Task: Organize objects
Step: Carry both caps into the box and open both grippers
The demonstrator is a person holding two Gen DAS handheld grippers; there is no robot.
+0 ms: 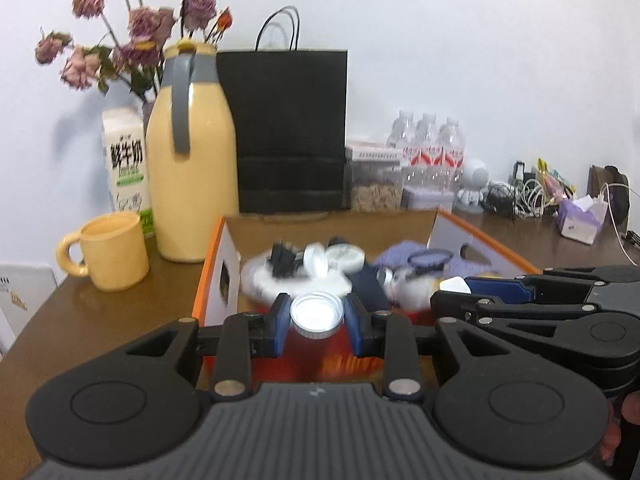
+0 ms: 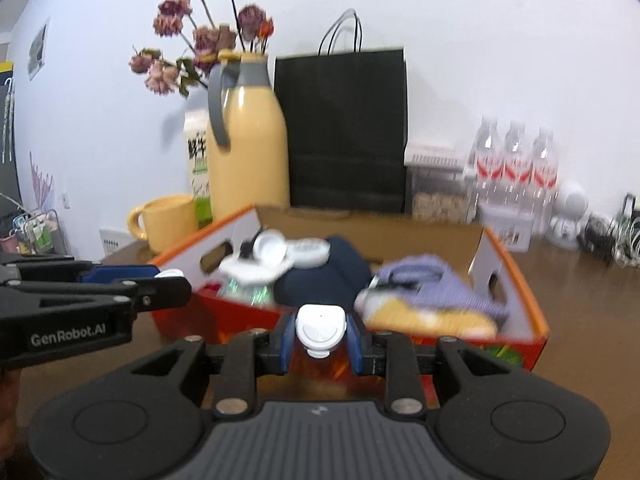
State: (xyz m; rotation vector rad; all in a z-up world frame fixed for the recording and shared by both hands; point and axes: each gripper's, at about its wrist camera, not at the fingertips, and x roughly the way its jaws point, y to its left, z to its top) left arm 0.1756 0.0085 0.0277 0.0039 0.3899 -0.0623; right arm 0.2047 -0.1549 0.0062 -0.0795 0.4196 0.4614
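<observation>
Left wrist: brown table (image 1: 100, 312), white wall (image 1: 440, 40).

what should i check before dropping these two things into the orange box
1. Left hand-held gripper shut on the silver lid: ok.
2. Right hand-held gripper shut on the white cap piece: ok.
3. Both grippers in front of the orange box, not yet over it: not ok.
4. Free room inside the box among the clutter: cannot tell.
5. Yellow mug and yellow jug stand outside the box: ok.
</observation>
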